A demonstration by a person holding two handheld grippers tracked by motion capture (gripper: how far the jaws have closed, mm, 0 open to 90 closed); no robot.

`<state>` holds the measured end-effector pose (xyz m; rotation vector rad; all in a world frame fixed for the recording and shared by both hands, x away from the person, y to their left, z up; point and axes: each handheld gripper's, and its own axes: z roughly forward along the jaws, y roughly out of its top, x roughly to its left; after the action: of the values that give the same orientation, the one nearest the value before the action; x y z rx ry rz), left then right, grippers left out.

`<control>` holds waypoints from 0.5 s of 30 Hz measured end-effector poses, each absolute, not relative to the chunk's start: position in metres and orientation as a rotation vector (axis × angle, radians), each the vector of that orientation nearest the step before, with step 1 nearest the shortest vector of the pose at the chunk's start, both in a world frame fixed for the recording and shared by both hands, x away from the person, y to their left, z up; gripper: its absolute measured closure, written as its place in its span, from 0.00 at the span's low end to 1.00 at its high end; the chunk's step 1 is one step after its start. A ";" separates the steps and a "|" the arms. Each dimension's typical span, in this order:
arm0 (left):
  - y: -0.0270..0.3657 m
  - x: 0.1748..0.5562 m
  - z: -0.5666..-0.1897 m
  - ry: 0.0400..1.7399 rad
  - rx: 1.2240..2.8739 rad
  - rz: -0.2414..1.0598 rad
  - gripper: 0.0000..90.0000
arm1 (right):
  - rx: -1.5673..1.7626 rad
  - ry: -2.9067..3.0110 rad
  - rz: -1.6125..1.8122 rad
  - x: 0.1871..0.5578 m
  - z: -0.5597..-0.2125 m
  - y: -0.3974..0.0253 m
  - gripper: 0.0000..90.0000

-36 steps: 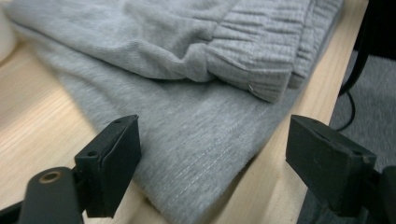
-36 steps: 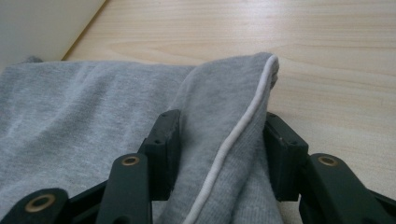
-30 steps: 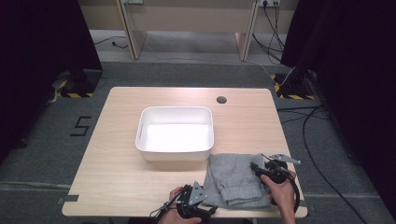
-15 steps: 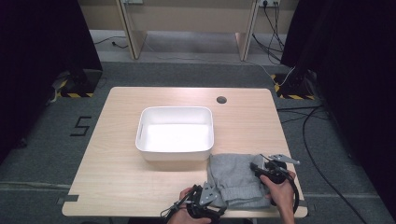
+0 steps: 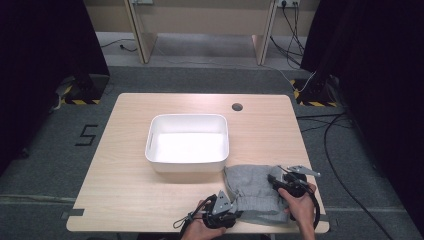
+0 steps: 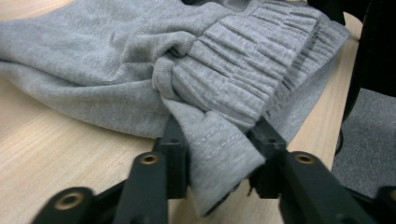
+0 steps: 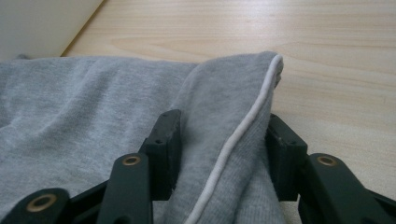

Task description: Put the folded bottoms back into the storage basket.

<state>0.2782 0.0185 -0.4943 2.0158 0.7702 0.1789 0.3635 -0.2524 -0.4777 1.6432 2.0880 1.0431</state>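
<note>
Grey garment lies near-right on the table, beside the tub. Left gripper pinches its ribbed hem; right gripper clamps a piped edge. Thin bites: lifting unevenly could pull either fold free.

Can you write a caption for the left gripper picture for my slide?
Left hand-held gripper pinching a fold of soft grey knitted garment on the light wooden table.

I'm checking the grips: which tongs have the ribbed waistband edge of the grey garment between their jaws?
The left tongs: grey garment's ribbed waistband lies there. The right tongs straddle a white-piped edge.
</note>
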 end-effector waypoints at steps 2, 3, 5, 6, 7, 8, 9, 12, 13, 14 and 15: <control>0.020 0.281 -0.493 0.769 2.013 0.148 0.75 | 1.621 2.096 1.038 0.363 -0.476 -0.253 0.64; 0.020 0.281 -0.493 0.771 2.010 0.142 0.75 | 1.607 2.097 1.038 0.363 -0.475 -0.253 0.66; 0.020 0.282 -0.493 0.772 2.004 0.131 0.76 | 1.587 2.102 1.034 0.362 -0.474 -0.253 0.69; 0.021 0.282 -0.492 0.769 2.006 0.130 0.76 | 1.594 2.101 1.034 0.361 -0.472 -0.252 0.69; 0.021 0.282 -0.492 0.768 2.002 0.129 0.76 | 1.573 2.102 1.031 0.361 -0.471 -0.252 0.70; 0.021 0.283 -0.491 0.766 2.002 0.124 0.76 | 1.559 2.104 1.030 0.361 -0.470 -0.251 0.71; 0.021 0.284 -0.490 0.763 1.993 0.118 0.77 | 1.548 2.107 1.032 0.360 -0.468 -0.251 0.71; 0.023 0.285 -0.485 0.745 1.981 0.134 0.78 | 1.535 2.084 1.063 0.358 -0.462 -0.253 0.73; 0.024 0.287 -0.482 0.742 1.980 0.137 0.78 | 1.525 2.079 1.068 0.358 -0.460 -0.254 0.73; 0.023 0.288 -0.481 0.738 1.973 0.136 0.78 | 1.527 2.072 1.083 0.357 -0.457 -0.254 0.74; 0.023 0.290 -0.479 0.738 1.973 0.138 0.78 | 1.514 2.067 1.092 0.356 -0.455 -0.255 0.75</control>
<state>0.2900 0.0232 -0.4793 1.9730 0.7384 0.1377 0.3565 -0.2551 -0.4549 1.5140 2.0671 1.0923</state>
